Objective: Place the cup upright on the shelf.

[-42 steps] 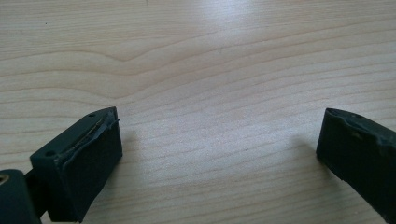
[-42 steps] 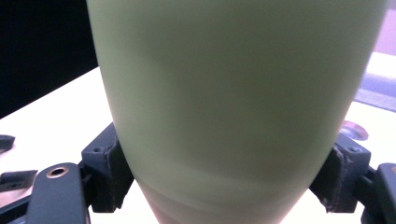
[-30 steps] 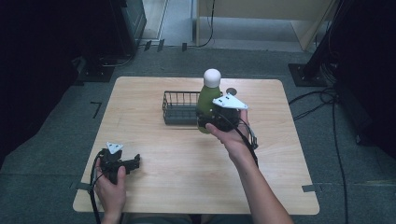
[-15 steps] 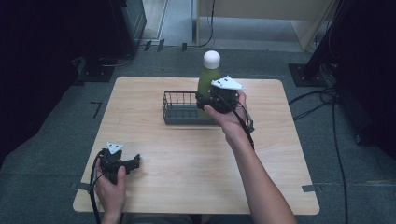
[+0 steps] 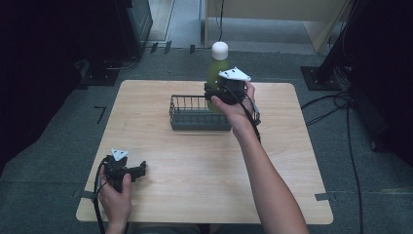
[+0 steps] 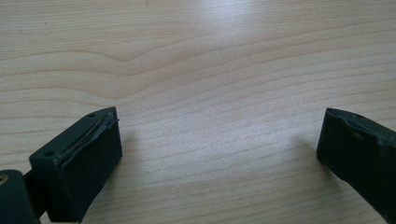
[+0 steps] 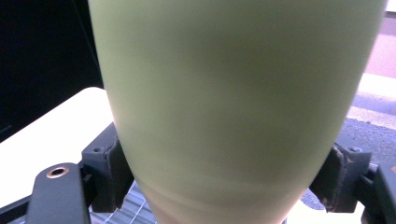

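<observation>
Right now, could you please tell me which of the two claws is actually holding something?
The right claw, raised at the wire basket, is clamped on the green bottle. The left claw rests open on the table, holding nothing.

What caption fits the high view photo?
Right gripper holds a green bottle above the wire basket.

A: How many things are on the counter [image 5: 204,161]?
B: One green bottle [image 5: 216,68], one wire basket [image 5: 195,117] at twelve o'clock.
A: Grippers?
B: Two: left gripper [image 5: 127,171], right gripper [image 5: 214,91].
</observation>
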Motion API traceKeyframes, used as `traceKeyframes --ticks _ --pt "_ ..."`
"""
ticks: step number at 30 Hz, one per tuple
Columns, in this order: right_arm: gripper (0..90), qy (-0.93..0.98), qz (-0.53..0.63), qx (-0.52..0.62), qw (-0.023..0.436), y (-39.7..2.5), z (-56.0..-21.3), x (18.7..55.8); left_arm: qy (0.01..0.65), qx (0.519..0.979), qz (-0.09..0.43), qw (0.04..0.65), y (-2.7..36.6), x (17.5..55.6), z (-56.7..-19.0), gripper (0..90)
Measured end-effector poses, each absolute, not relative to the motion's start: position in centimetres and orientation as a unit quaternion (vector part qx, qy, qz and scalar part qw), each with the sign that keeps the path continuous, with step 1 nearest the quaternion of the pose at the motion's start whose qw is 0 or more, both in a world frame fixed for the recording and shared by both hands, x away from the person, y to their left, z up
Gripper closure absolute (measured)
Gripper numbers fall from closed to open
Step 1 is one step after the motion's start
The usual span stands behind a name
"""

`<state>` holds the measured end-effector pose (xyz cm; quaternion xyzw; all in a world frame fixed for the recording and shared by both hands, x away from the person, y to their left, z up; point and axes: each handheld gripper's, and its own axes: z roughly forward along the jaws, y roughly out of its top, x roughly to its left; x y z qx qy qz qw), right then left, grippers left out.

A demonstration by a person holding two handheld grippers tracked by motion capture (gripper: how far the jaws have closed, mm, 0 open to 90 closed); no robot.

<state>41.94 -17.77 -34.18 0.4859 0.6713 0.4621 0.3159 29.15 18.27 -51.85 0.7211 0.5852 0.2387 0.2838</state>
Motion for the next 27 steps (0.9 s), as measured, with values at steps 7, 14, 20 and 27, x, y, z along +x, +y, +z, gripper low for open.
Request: traceKeyframes --ticks 7,14,20,27 --pt "20.5 0.672 0.444 0.5 0.318 -18.1 -35.8 43.4 0.585 0.722 0.238 0.283 18.3 29.1 -51.8 0.5" --pt "20.4 0.675 0.437 0.503 0.316 -17.9 -37.4 43.7 0.584 0.722 0.238 0.283 18.3 29.1 -51.8 0.5" --pt "20.4 0.676 0.437 0.51 0.304 -17.9 -38.6 44.0 0.584 0.722 0.238 0.283 18.3 29.1 -51.8 0.5" --pt "20.4 0.68 0.431 0.512 0.299 -18.1 -39.5 44.0 0.585 0.722 0.238 0.283 18.3 29.1 -51.8 0.5"
